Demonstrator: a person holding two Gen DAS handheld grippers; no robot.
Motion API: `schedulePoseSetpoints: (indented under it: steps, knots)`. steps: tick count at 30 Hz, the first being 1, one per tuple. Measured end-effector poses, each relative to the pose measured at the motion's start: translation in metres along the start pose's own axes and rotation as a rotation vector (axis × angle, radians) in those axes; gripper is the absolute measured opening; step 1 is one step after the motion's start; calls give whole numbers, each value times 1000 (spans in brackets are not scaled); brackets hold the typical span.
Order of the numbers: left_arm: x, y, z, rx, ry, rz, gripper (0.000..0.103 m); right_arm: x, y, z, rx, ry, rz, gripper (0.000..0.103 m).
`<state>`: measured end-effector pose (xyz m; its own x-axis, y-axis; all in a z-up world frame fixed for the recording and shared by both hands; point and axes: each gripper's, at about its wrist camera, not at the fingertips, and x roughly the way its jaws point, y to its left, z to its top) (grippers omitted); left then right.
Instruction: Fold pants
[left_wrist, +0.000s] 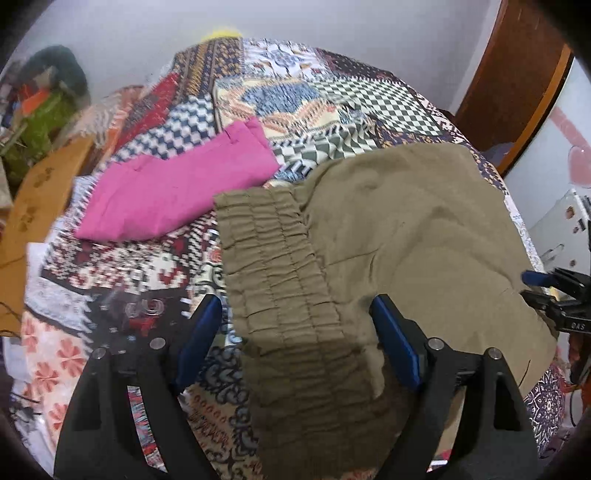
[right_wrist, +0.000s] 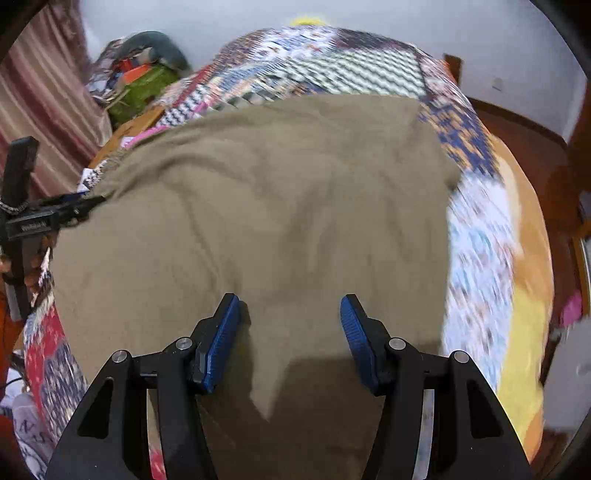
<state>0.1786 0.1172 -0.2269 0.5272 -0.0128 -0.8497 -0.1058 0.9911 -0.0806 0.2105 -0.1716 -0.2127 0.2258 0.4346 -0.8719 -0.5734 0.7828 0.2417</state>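
Olive-brown pants (left_wrist: 406, 236) lie on a patterned bedspread (left_wrist: 295, 96). Their gathered elastic waistband (left_wrist: 280, 280) runs between the fingers of my left gripper (left_wrist: 295, 325), which is open just above it. In the right wrist view the pants (right_wrist: 280, 206) fill the middle, and a folded flap of them lies between the blue pads of my right gripper (right_wrist: 291, 325), which is open over the cloth. The right gripper also shows at the right edge of the left wrist view (left_wrist: 550, 291), and the left gripper shows at the left edge of the right wrist view (right_wrist: 51, 218).
A folded pink garment (left_wrist: 177, 188) lies on the bedspread to the left of the pants. A cardboard piece (left_wrist: 40, 192) and a pile of clutter (left_wrist: 44, 107) sit beyond the bed's left edge. A wooden door frame (left_wrist: 517, 85) stands at the right.
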Motion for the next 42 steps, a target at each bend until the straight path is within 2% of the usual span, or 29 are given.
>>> schedulePoseSetpoints:
  steps: [6, 11, 16, 21, 27, 34, 42]
  knots:
    - [-42, 2, -1, -31, -72, 18, 83, -18, -4, -4, 18, -6, -53, 53]
    - [-71, 6, -10, -80, -125, 27, 83, -43, 12, 9, 6, -104, -38, 53]
    - [-80, 10, -23, -159, -125, -25, 84, -60, 39, 26, -33, -198, -5, 53]
    - [-76, 8, -41, -214, -101, -74, 83, -60, 65, 34, -69, -241, 29, 55]
    - [-63, 6, -63, -276, -37, -149, 83, -35, 87, 32, -104, -196, 43, 55]
    - [-42, 7, -76, -394, 19, -299, 83, -7, 87, 20, -95, -109, 49, 55]
    - [-28, 10, -72, -473, 22, -403, 87, 0, 82, 10, -77, -83, 74, 55]
